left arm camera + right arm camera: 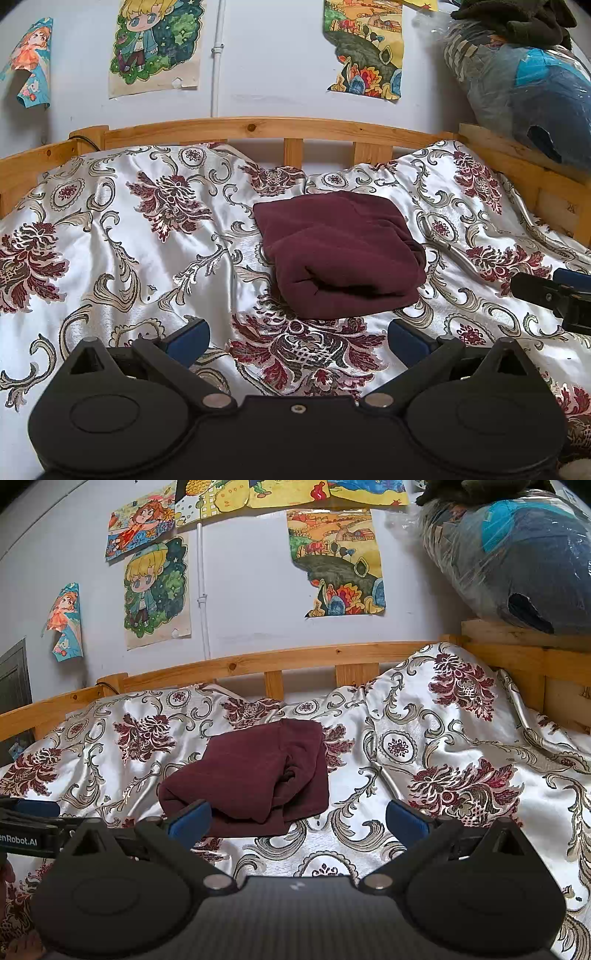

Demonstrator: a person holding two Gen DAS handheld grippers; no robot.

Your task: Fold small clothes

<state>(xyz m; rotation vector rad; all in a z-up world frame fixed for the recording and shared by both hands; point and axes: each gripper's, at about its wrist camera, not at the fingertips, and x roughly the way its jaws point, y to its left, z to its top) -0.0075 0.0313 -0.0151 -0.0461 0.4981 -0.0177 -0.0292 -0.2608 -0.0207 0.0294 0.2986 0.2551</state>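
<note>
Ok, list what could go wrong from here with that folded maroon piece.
The maroon garment sits folded on a glossy, rumpled bedspread; it may slide or tip off a ridge. Its front fold gapes loosely, so a nudge could undo it. Both the left gripper and right gripper are open nearby and might snag it.

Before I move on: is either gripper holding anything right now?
Nothing. The left gripper and right gripper are open, clear of the folded maroon garment.

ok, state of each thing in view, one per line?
maroon garment: folded into a compact bundle, lying on the bedspread, nothing holding it
left tongs: open, empty, short of the garment
right tongs: open, empty
bedspread: rumpled, spread over the bed
</note>
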